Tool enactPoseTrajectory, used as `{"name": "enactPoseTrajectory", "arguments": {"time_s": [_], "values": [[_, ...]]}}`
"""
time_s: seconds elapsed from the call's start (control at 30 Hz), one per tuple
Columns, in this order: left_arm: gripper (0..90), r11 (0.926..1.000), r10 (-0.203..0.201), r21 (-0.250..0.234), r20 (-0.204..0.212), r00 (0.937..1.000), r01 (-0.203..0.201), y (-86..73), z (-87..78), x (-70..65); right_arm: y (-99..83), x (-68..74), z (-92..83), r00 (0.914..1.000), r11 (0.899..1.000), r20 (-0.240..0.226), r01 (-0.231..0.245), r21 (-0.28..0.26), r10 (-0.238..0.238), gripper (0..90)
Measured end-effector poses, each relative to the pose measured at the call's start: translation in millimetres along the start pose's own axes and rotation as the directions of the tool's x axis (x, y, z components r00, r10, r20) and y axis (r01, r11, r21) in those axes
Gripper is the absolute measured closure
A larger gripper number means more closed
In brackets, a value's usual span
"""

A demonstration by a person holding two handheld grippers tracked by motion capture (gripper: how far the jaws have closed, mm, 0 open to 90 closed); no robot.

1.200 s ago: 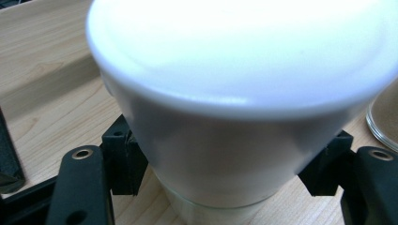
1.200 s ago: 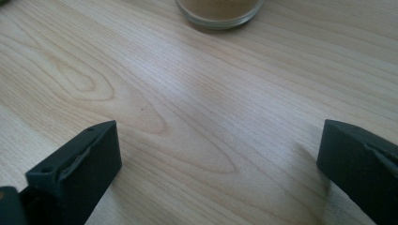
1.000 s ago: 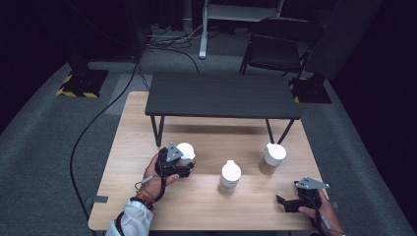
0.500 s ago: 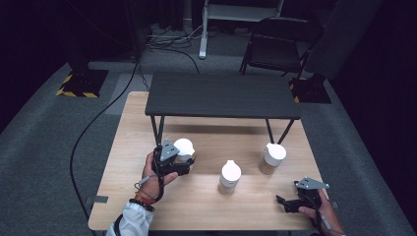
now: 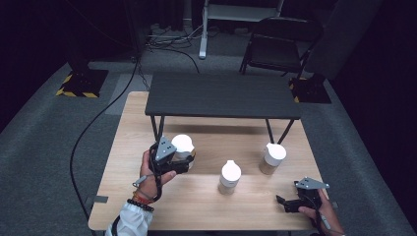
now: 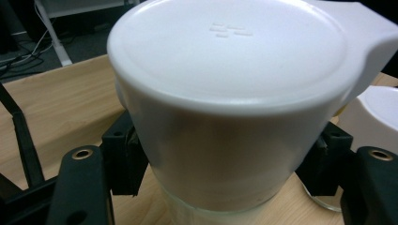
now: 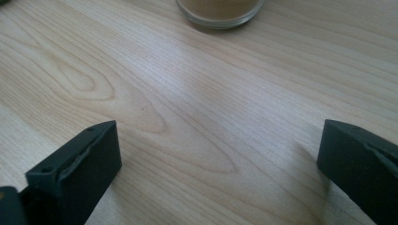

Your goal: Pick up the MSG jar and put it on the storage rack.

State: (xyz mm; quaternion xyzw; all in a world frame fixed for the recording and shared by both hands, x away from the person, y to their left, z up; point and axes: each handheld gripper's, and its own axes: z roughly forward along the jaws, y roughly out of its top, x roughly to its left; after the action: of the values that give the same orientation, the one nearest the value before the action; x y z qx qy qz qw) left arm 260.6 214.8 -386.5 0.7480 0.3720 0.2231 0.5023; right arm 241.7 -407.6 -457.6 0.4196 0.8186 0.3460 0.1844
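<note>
The left gripper (image 5: 183,161) clamps a smooth white-lidded glass jar (image 5: 182,146) at the left of the pale, wood-grained tabletop (image 5: 206,204), in front of the small black table (image 5: 221,96). The right gripper (image 5: 284,202) rests at the near right corner, jaws wide apart and holding nothing. Two similar jars (image 5: 230,177) stand between them; grey carpet and a dark chair (image 5: 278,49) lie beyond.

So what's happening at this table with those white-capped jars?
A person sits at a wooden table with a two-jaw gripper in each hand. The left gripper is clamped on a glass jar with a white lid, at the table's left. Two more white-lidded jars stand on the wood: one in the middle, one to the right. The right gripper rests near the table's front right corner, jaws open, holding nothing. A small black table stands behind the jars.
</note>
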Motion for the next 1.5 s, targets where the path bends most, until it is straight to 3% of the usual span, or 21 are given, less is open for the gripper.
{"name": "enactPoseTrajectory", "arguments": {"time_s": [0.6, 0.97, 1.5], "values": [[30.2, 0.9980, 0.021, -0.059, -0.019, 0.9996, -0.022, 34.1, -14.9, -14.2, 0.0, 0.0, 0.0, 1.0000, 1.000, 0.000, 0.000, 0.000, 0.000, 0.0], [30.2, 0.9947, 0.025, -0.100, -0.005, 0.9997, -0.025, 57.3, -19.7, -15.5, 0.0, 0.0, 0.0, 1.0000, 1.000, 0.000, 0.000, 0.000, 0.000, 0.0], [30.2, 0.9927, 0.027, -0.118, 0.000, 0.9996, -0.026, 83.2, -16.8, -13.8, 0.0, 0.0, 0.0, 1.0000, 1.000, 0.000, 0.000, 0.000, 0.000, 0.0]]}}
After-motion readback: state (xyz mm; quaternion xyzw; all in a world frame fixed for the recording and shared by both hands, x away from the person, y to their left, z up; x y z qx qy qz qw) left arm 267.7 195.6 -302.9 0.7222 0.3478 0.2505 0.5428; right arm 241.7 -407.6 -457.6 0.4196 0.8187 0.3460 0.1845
